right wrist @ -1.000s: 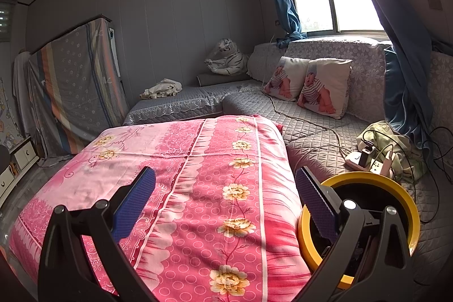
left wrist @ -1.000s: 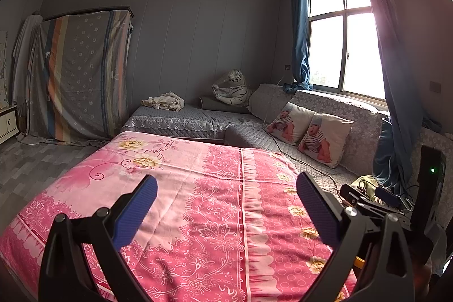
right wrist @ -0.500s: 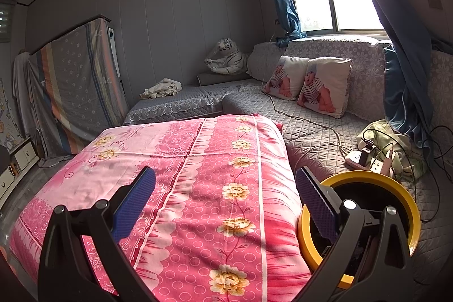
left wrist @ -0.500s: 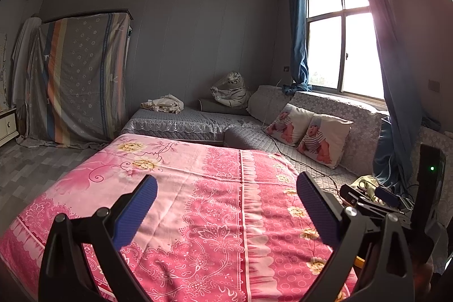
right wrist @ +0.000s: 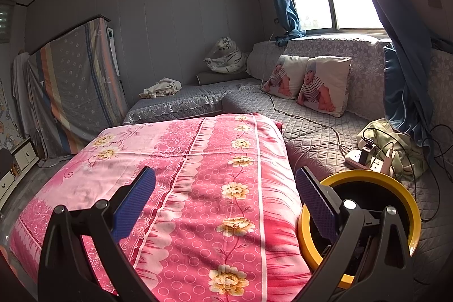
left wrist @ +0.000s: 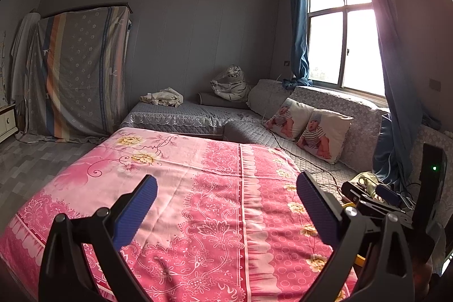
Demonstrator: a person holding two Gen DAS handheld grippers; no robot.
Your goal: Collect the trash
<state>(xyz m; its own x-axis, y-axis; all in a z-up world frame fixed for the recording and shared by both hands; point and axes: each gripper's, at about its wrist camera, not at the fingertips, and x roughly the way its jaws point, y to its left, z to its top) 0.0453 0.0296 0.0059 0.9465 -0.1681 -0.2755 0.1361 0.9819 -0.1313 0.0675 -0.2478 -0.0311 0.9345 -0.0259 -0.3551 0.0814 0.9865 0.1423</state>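
Observation:
My left gripper (left wrist: pixel 225 190) is open and empty, held above a surface draped in a pink flowered cloth (left wrist: pixel 198 188). My right gripper (right wrist: pixel 225 186) is also open and empty above the same pink cloth (right wrist: pixel 198 160). A round bin with a yellow rim (right wrist: pixel 368 177) and black inside stands on the grey couch just right of the right gripper; its lower part is hidden by the gripper. No loose trash shows on the cloth. The right gripper's black body (left wrist: pixel 430 188) shows at the right edge of the left wrist view.
A grey quilted corner couch (right wrist: pixel 311 120) runs along the back and right. On it lie two baby-print pillows (right wrist: pixel 308 81), a toy tiger (right wrist: pixel 223 55), crumpled cloth (right wrist: pixel 161 87), a power strip (right wrist: pixel 365 159) with cables and a green garment (right wrist: pixel 396 143). A covered wardrobe (left wrist: pixel 79 70) stands left.
The left wrist view has shifted slightly, the room sitting a little lower and further right. The right gripper has barely moved. Both stay open.

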